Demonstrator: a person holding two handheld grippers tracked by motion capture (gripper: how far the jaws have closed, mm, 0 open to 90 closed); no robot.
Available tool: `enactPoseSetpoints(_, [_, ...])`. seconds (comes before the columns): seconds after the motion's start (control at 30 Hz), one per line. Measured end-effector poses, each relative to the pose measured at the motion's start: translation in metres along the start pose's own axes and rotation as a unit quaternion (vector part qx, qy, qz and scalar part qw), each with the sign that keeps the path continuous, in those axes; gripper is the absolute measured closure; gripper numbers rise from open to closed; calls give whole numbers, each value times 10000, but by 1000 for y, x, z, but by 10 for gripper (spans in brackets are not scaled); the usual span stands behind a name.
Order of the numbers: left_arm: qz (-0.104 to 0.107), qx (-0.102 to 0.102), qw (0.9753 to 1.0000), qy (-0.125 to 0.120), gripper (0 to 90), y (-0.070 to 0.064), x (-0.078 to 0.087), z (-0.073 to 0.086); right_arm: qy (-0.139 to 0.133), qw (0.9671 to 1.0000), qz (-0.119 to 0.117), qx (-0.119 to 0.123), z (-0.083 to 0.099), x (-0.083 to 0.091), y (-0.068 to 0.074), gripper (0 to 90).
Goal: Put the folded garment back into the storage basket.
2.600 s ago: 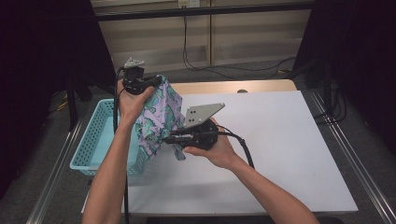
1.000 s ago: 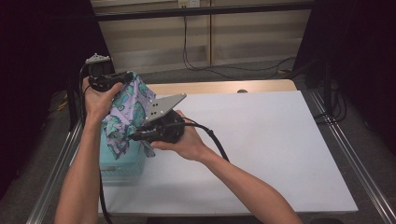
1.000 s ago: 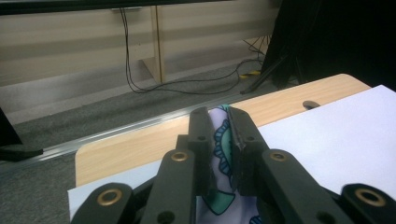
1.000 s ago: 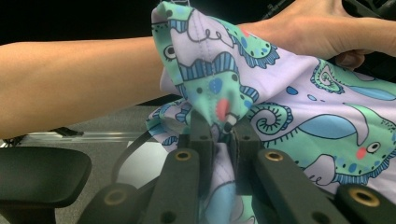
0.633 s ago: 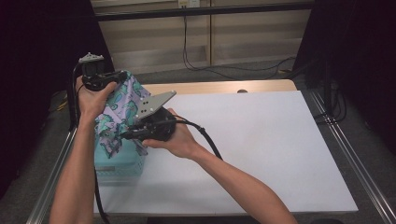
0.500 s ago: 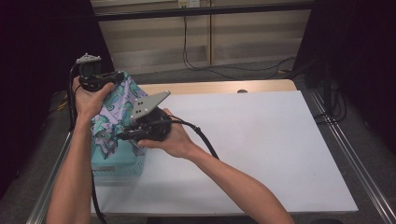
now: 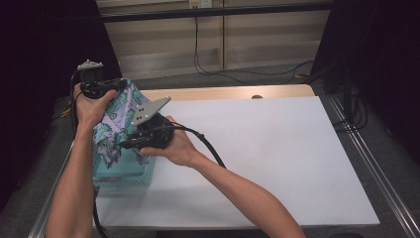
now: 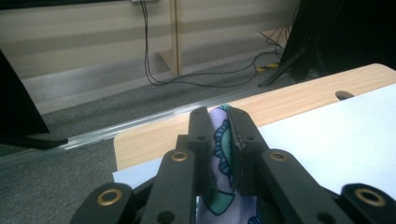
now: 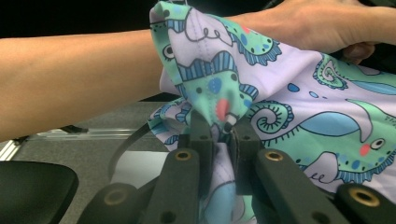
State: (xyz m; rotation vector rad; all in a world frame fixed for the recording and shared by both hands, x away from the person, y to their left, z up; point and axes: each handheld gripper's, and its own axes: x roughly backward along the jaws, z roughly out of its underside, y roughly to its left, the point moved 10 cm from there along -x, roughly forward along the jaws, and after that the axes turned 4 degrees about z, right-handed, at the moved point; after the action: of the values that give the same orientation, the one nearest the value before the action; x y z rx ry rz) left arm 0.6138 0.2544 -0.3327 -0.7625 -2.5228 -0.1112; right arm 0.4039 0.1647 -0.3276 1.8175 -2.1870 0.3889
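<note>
Cloth [image 7: 118,130] has moved left off the table [image 7: 277,148] and now hangs over the basket [image 7: 124,171]. Left gripper [image 8: 219,122] and right gripper [image 9: 219,126] both remain clamped on it. Judgement: lowering in is next.

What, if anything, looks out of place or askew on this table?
Nothing stands out. Both grippers, left gripper and right gripper, pinch the patterned cloth above the turquoise basket at the table's left edge.
</note>
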Motion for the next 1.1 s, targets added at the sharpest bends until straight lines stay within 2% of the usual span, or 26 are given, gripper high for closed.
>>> enactPoseSetpoints(0.03, [1, 72, 10000, -34, 807, 0, -1, 1, 30, 10000, 17, 11, 1, -1, 0, 835])
enactPoseSetpoints(0.07, [1, -4, 10000, -17, 807, 2, -2, 2, 62, 10000, 17, 5, 2, -3, 0, 835])
enactPoseSetpoints(0.13, [-18, -29, 10000, 18, 807, 4, -3, 3, 67, 10000, 24, 4, 3, -4, -2, 835])
enactPoseSetpoints(0.2, [3, 39, 10000, -66, 808, 4, -4, 2, 101, 9999, 37, -29, 6, -7, -4, 835])
enactPoseSetpoints(0.3, [-32, 4, 10000, -16, 808, 6, -5, 6, 122, 9999, 42, -47, 7, -9, -4, 835])
enactPoseSetpoints(0.33, [-59, -105, 9999, 58, 808, 8, -4, 8, 99, 9999, 29, -51, 7, -10, -4, 835])
enactPoseSetpoints(0.47, [-52, -55, 9999, 135, 807, 9, -8, 16, 172, 9998, 21, -48, 12, -17, -4, 835])
enactPoseSetpoints(0.5, [-37, -143, 9997, 185, 807, 11, -10, 19, 229, 9997, 41, -60, 16, -21, -4, 835])
enactPoseSetpoints(0.53, [-44, -63, 9999, 126, 807, 10, -12, 18, 229, 9997, 41, -60, 16, -21, -4, 835])
enactPoseSetpoints(0.57, [-27, -130, 9997, 199, 808, 11, -12, 20, 247, 9997, 31, -89, 18, -24, -5, 835])
enactPoseSetpoints(0.67, [51, -45, 9999, 113, 807, 9, -17, 20, 256, 9996, 26, -109, 19, -26, -6, 835])
enactPoseSetpoints(0.7, [56, -112, 9998, 170, 807, 10, -18, 22, 250, 9996, 9, -115, 21, -29, -6, 835])
enactPoseSetpoints(0.8, [94, -18, 9997, 210, 807, 10, -22, 27, 269, 9995, -2, -161, 24, -32, -6, 835])
enactPoseSetpoints(0.83, [79, -90, 9995, 289, 807, 12, -22, 29, 282, 9995, 4, -149, 25, -34, -7, 834])
enactPoseSetpoints(0.93, [51, -107, 9993, 353, 807, 14, -24, 33, 300, 9994, -7, -166, 28, -36, -8, 835])
enactPoseSetpoints(0.97, [85, -57, 9994, 317, 807, 14, -26, 35, 311, 9994, -2, -180, 29, -37, -8, 835])
enactPoseSetpoints(1.07, [45, -23, 9992, 405, 807, 18, -30, 43, 350, 9991, 5, -219, 34, -41, -9, 835])
enactPoseSetpoints(1.1, [37, 82, 9993, 355, 807, 19, -34, 47, 377, 9991, 13, -197, 36, -42, -10, 834])
